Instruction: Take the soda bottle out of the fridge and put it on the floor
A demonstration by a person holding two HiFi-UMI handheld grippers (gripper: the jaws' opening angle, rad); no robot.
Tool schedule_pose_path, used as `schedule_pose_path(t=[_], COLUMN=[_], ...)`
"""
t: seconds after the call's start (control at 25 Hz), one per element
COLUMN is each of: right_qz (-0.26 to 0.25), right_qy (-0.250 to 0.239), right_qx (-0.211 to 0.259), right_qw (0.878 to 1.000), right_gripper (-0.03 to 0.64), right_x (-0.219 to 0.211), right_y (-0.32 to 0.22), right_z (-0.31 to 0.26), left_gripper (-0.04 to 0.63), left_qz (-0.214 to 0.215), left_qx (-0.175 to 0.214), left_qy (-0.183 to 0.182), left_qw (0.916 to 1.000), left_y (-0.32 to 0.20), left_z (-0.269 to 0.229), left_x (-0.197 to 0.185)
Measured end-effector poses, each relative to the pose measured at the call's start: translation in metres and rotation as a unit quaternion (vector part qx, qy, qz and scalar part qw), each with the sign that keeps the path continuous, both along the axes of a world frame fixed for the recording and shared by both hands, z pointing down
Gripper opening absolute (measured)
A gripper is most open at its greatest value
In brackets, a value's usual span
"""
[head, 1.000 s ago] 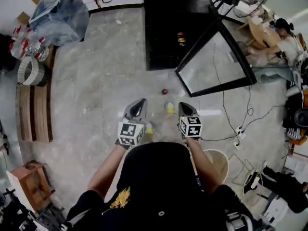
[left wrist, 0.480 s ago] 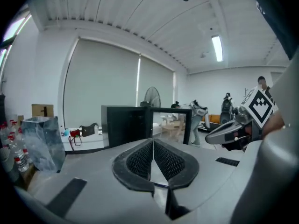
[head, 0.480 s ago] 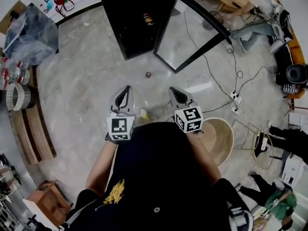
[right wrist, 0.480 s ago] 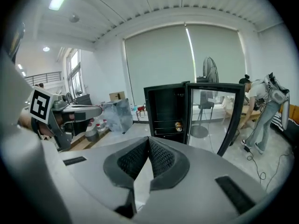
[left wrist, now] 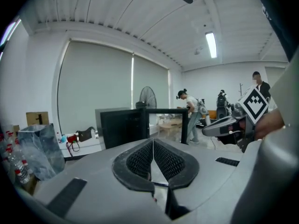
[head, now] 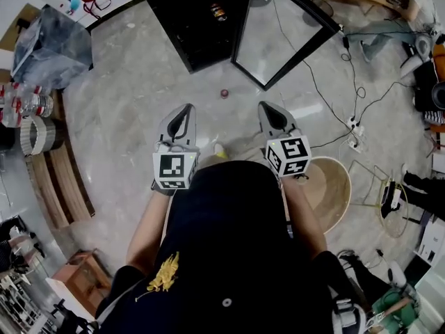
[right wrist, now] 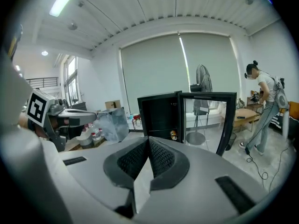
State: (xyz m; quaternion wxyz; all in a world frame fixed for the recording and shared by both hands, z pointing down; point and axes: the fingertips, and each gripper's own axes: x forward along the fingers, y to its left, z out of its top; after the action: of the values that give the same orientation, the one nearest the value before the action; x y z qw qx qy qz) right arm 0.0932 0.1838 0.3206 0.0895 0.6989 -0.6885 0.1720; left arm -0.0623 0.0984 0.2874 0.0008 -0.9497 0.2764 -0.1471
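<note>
The black fridge (head: 201,19) stands at the top of the head view with its glass door (head: 278,37) swung open. A small yellow-and-red item (head: 219,10) sits inside on a shelf, and the right gripper view shows that item (right wrist: 174,135) too. On the floor in front of the fridge stands a small round red thing (head: 224,93); I cannot tell if it is the soda bottle. My left gripper (head: 182,117) and right gripper (head: 271,115) are held side by side, pointing at the fridge. Both are shut and empty, as seen at the left gripper (left wrist: 153,146) and the right gripper (right wrist: 148,146).
A grey plastic bag (head: 52,44), packed water bottles (head: 24,103) and a wooden pallet (head: 59,179) lie at the left. A round wooden stool (head: 330,193) is by my right elbow, with cables and a power strip (head: 354,127) beyond. A person (right wrist: 264,106) stands at the right.
The head view has swung, so the fridge and the red thing sit higher and further left in the picture. Both grippers stay shut, side by side, barely shifted.
</note>
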Motion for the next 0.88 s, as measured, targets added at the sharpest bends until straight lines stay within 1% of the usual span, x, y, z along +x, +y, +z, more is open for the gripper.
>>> schedule_pose_path(t=[0.08,0.28,0.36,0.44,0.48,0.56,0.64,0.72,0.8,0.84,0.88], right_qz=[-0.004,-0.008,-0.006,-0.002,0.003,0.015,0.022,0.015,-0.009,-0.027,-0.046], right_qy=[0.001,0.026,0.038,0.048,0.051,0.053,0.055,0.056,0.052,0.048,0.047], right_qx=[0.011,0.024,0.024,0.021,0.020,0.020,0.020,0.017,0.012,0.011,0.011], right_qw=[1.000,0.999,0.999,0.999,0.999,0.998,0.998,0.998,0.999,0.998,0.998], right_gripper=[-0.006,-0.006,-0.006,-0.006,-0.006,-0.006,-0.006,-0.006,-0.006,-0.006,-0.006], right_x=[-0.001,-0.004,-0.003,0.005,0.011,0.025,0.035,0.036,0.029,0.025,0.020], right_y=[-0.005,-0.007,-0.002,0.007,0.011,0.016,0.018,0.018,0.016,0.014,0.010], right_z=[-0.008,-0.027,-0.035,-0.041,-0.043,-0.048,-0.053,-0.058,-0.062,-0.064,-0.067], left_gripper=[0.020,0.020,0.020,0.020,0.020,0.018,0.018,0.018,0.018,0.018,0.018], left_qz=[0.007,0.017,0.027,0.041,0.046,0.050,0.057,0.074,0.082,0.082,0.082], left_qx=[0.002,0.012,0.022,0.033,0.038,0.042,0.031,-0.004,-0.039,-0.043,-0.039], left_qy=[-0.006,-0.015,-0.030,-0.049,-0.052,-0.043,-0.030,-0.014,0.010,0.015,0.015], left_qw=[1.0000,0.9997,0.9990,0.9974,0.9969,0.9970,0.9974,0.9971,0.9958,0.9955,0.9957], left_y=[0.003,0.005,0.011,0.021,0.024,0.028,0.031,0.038,0.043,0.044,0.043], left_z=[-0.001,-0.008,-0.012,-0.013,-0.014,-0.017,-0.021,-0.025,-0.032,-0.034,-0.036], left_x=[-0.001,0.001,0.000,0.001,0.002,0.002,0.000,-0.003,-0.007,-0.007,-0.006])
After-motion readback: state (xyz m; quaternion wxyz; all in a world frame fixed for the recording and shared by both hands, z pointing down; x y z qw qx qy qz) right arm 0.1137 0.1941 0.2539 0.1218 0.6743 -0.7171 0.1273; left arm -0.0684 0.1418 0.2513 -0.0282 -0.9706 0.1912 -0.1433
